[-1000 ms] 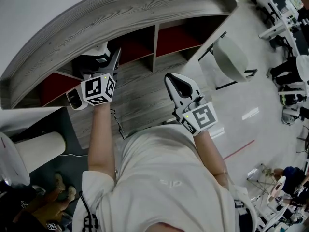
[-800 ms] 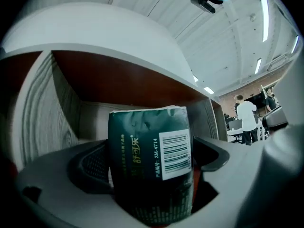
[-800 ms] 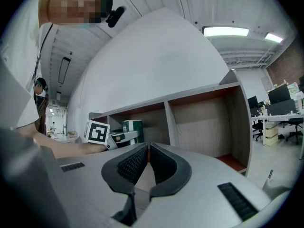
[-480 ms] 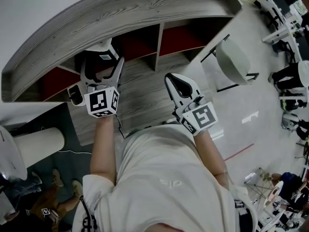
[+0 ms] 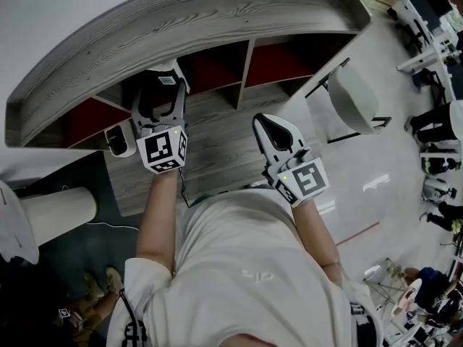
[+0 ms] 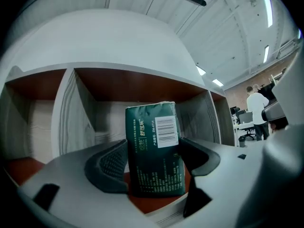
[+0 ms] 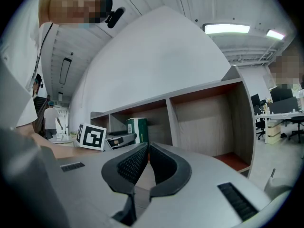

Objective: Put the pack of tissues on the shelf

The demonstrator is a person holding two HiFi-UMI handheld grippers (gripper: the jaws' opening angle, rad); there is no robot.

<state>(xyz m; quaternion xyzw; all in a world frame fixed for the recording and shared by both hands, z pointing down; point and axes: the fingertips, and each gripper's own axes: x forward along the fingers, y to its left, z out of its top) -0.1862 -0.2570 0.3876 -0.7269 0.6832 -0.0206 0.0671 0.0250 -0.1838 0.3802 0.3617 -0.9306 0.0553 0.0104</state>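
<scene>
Tissue pack (image 6: pixel 154 148) upright in shelf's (image 6: pixel 64 113) middle compartment

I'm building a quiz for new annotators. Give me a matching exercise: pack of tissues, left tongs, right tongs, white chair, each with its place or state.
1. pack of tissues
2. left tongs
3. right tongs
4. white chair

a. shut, nothing between them
b. beside the end of the shelf
c. upright in a shelf compartment
d. pads against the pack's sides

Pairs: 1-c, 2-d, 3-a, 4-b. The left tongs have just been closing, with the pack between them.
</scene>
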